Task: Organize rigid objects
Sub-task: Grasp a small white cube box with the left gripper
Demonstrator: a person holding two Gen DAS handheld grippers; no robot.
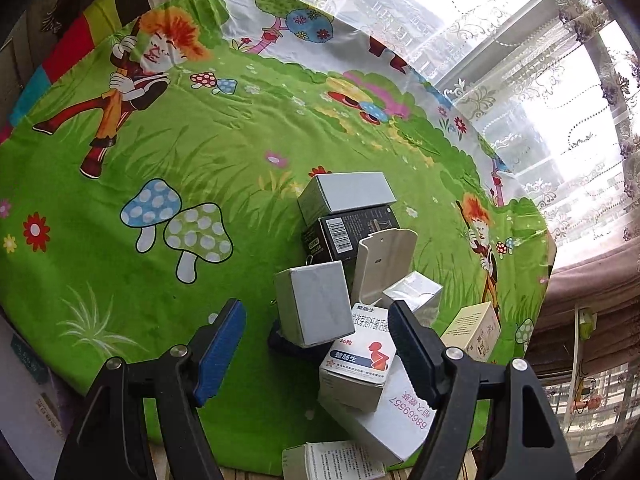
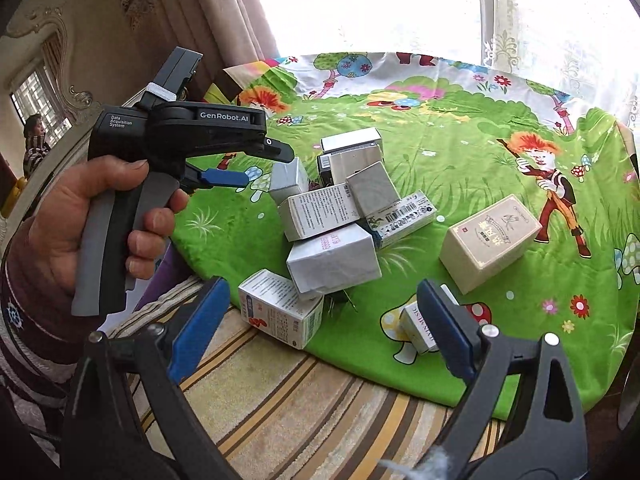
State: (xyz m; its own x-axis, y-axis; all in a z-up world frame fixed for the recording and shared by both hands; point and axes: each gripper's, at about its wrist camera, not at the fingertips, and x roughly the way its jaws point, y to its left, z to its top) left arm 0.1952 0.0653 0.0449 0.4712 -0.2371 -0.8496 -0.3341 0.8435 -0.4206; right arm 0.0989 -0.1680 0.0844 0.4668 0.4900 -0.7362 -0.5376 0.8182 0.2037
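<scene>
A heap of small cardboard boxes lies on a green cartoon cloth (image 1: 160, 140). In the left wrist view my left gripper (image 1: 316, 344) is open above the near side of the heap, its fingers on either side of a grey box (image 1: 316, 304) and a white medicine box (image 1: 360, 364). A black barcode box (image 1: 348, 232) and a grey box (image 1: 348, 192) lie behind. In the right wrist view my right gripper (image 2: 320, 328) is open and empty, low at the cloth's near edge, near a white medicine box (image 2: 280, 308). A beige box (image 2: 492, 236) stands apart at right. The left gripper (image 2: 244, 168) shows there too, hand-held.
A striped rug (image 2: 304, 408) lies under the cloth's near edge. A small white box (image 2: 416, 328) sits by my right finger. Lace curtains and windows (image 1: 540, 60) stand beyond the cloth. A person (image 2: 34, 136) is far off at left.
</scene>
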